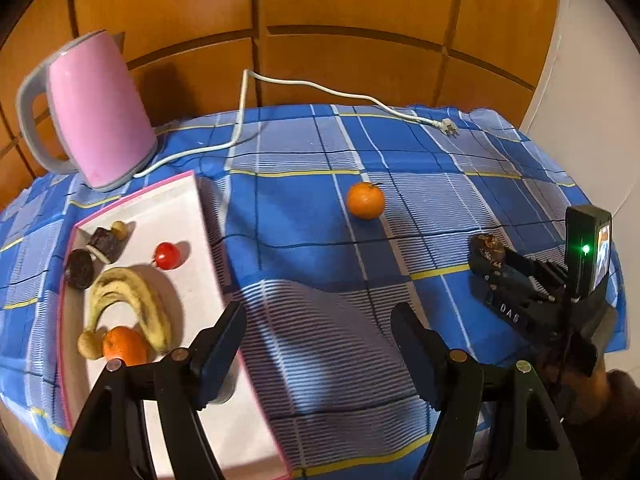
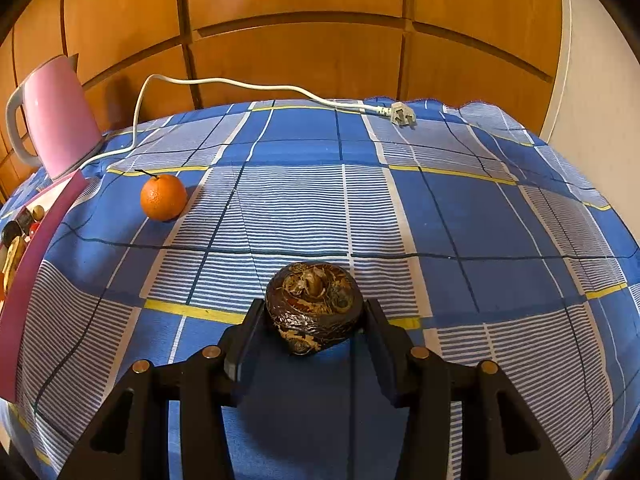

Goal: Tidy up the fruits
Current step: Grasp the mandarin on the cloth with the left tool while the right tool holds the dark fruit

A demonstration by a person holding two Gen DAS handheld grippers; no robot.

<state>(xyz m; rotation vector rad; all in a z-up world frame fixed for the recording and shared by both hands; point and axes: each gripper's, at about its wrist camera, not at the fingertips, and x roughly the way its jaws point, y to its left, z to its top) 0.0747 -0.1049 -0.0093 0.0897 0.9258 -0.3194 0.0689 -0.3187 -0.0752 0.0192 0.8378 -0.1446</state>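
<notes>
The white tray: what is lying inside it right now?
The tray holds a banana, an orange, a small red fruit, dark fruits and two small tan ones. The left gripper covers the tray's near end, so that part is unseen.

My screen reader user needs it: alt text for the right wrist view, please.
The right gripper is closed on a dark, shrivelled fruit over a blue checked tablecloth. An orange sits far left near a pink kettle.

Black claws [image 2: 314,334], brass screws, "DAS" lettering.
</notes>
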